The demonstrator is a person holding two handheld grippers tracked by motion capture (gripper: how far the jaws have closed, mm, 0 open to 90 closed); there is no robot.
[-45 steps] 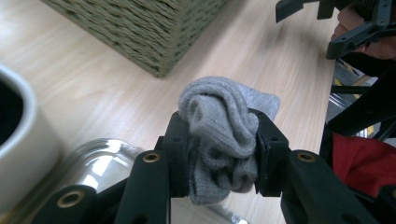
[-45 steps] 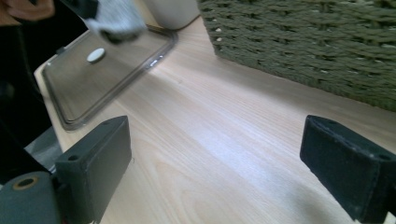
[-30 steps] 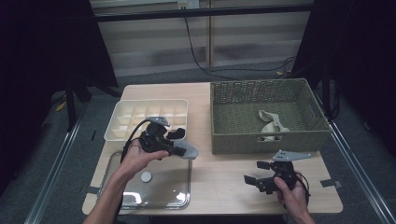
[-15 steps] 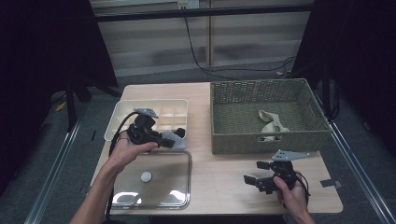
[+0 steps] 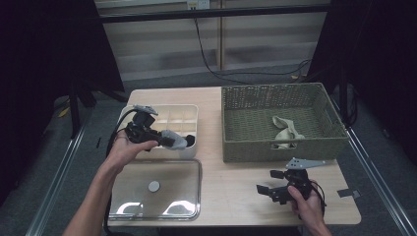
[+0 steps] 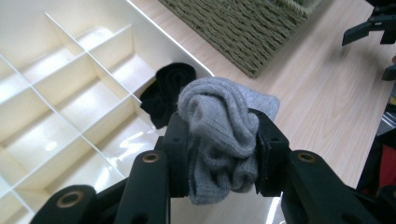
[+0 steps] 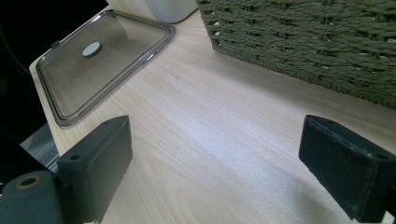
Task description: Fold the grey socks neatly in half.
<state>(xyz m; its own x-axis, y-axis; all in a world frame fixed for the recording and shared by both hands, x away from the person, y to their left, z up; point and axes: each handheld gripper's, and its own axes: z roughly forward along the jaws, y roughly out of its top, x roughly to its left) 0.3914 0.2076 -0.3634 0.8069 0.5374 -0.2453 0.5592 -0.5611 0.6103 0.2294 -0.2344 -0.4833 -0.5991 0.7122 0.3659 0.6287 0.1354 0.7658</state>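
Observation:
My left gripper (image 5: 172, 140) is shut on a rolled grey sock (image 6: 219, 135) and holds it just above the front right part of a white divided box (image 5: 172, 115). In the box's front right compartment lies a rolled black sock (image 6: 166, 91), right beside the grey one (image 5: 173, 139). The other compartments of the box (image 6: 70, 79) that I can see hold nothing. My right gripper (image 5: 270, 183) rests low over the table near its front right, jaws wide open with bare wood between them (image 7: 229, 163).
A green wicker basket (image 5: 273, 88) stands at the back right with a beige sock (image 5: 285, 130) inside. A clear lid (image 5: 137, 196) with a round knob lies flat in front of the white box. Bare wood lies between the lid and my right gripper.
My left gripper has carried the grey sock left and a little up, from the box's front right corner to over the box. The right gripper has stayed put.

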